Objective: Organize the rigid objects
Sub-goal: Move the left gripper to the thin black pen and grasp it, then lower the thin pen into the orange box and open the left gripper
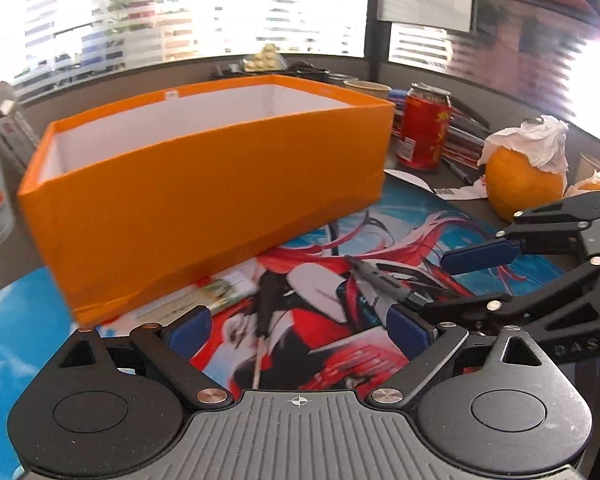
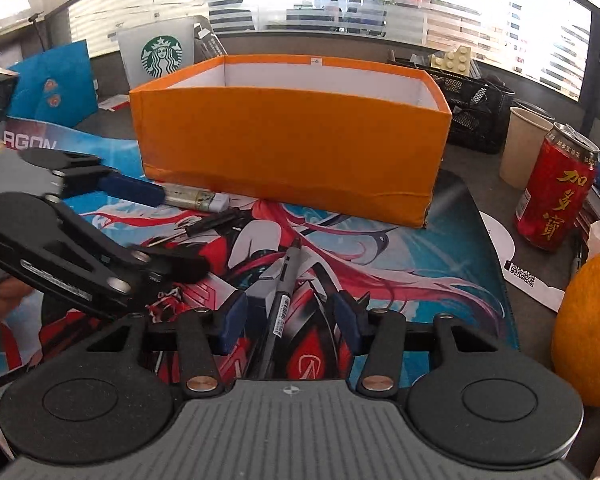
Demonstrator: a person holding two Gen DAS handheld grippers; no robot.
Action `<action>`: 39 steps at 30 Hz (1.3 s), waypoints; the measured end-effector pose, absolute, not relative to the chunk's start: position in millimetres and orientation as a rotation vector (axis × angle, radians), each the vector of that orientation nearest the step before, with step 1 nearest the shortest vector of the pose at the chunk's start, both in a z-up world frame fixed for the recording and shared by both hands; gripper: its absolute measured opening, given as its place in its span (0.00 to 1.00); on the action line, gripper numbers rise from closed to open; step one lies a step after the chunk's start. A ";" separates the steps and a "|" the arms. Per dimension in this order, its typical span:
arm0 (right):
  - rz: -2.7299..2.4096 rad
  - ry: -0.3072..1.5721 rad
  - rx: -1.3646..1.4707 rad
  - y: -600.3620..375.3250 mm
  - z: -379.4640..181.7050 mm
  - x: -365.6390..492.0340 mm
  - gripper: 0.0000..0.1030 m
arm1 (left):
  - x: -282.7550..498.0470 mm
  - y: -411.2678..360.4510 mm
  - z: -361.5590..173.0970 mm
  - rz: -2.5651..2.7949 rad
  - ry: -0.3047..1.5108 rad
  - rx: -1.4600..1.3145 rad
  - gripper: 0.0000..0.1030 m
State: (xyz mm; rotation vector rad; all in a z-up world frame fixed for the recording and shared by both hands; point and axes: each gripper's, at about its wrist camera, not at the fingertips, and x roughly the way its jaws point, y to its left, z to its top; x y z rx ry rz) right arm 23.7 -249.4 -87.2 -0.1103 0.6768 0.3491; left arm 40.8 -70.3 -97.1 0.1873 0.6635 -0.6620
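Observation:
An open orange box (image 1: 204, 196) with a white inside stands on the printed desk mat; it also shows in the right wrist view (image 2: 292, 136). My left gripper (image 1: 298, 332) is open, with a black-handled screwdriver (image 1: 266, 308) lying on the mat between its fingers. My right gripper (image 2: 290, 318) is open around a dark pen (image 2: 282, 292) that lies on the mat. The pen (image 1: 380, 280) and right gripper (image 1: 432, 292) show in the left wrist view. A glue stick (image 2: 194, 198) lies by the box, next to a left fingertip (image 2: 132, 188).
A red drink can (image 2: 552, 192), a paper cup (image 2: 524, 148), an orange (image 2: 588, 336) with tissue and a black mesh organiser (image 2: 476, 108) stand to the right. A Starbucks bag (image 2: 160, 52) and blue folder (image 2: 52, 84) are behind left. A white card (image 2: 516, 256) lies right of the mat.

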 end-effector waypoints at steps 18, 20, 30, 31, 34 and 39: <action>0.284 0.582 -0.014 -285.4 -75.0 16.7 0.55 | 38.4 -82.6 -99.5 -0.570 0.649 0.214 0.08; 0.282 0.574 -0.008 -286.7 -73.9 15.2 0.55 | 32.9 -77.4 -88.1 -0.583 0.630 0.190 0.08; 0.314 0.565 0.010 -282.5 -73.9 10.5 0.55 | 64.3 -49.2 1.2 -0.523 0.517 0.103 0.08; 0.318 0.565 0.009 -281.0 -74.2 10.1 0.55 | 72.9 -48.4 5.6 -0.508 0.522 0.097 0.08; 0.330 0.565 0.008 -277.7 -74.1 8.8 0.55 | 107.0 -51.0 18.5 -0.452 0.559 0.043 0.08; 0.338 0.566 0.009 -277.0 -74.9 8.0 0.55 | 177.1 -61.0 11.6 -0.342 0.703 -0.057 0.08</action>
